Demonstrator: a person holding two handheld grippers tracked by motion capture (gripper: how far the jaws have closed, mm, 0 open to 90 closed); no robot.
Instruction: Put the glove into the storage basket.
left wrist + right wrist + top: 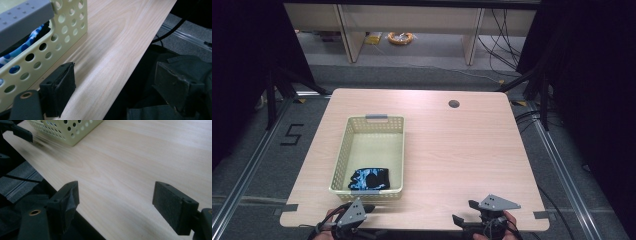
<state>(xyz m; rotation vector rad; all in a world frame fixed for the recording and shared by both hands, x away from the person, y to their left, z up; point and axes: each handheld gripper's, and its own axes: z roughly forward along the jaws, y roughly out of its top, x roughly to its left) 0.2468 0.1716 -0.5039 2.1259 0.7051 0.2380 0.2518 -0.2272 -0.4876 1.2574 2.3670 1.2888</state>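
Observation:
A pale yellow perforated basket [346,150] with grey handles stands on the left half of the wooden table [462,150]. At its near end lies a black cloth with a blue and white pattern [369,179]. My left gripper [373,220] is at the table's front edge just below the basket's near wall, open and holding nothing. In the left gripper view the basket wall [62,32] is to the left of the open left gripper [117,85], and the cloth [30,41] shows through the holes. My right gripper [464,211] is open over the front right edge. Bare wood lies between the right gripper's [118,205] jaws, with the basket corner [67,130] farther off.
A round cable hole [454,103] sits in the table's far right part. Metal rails [247,170] run along the floor on both sides. Beyond the table are desk legs, cables and an orange coil [400,37] on the floor.

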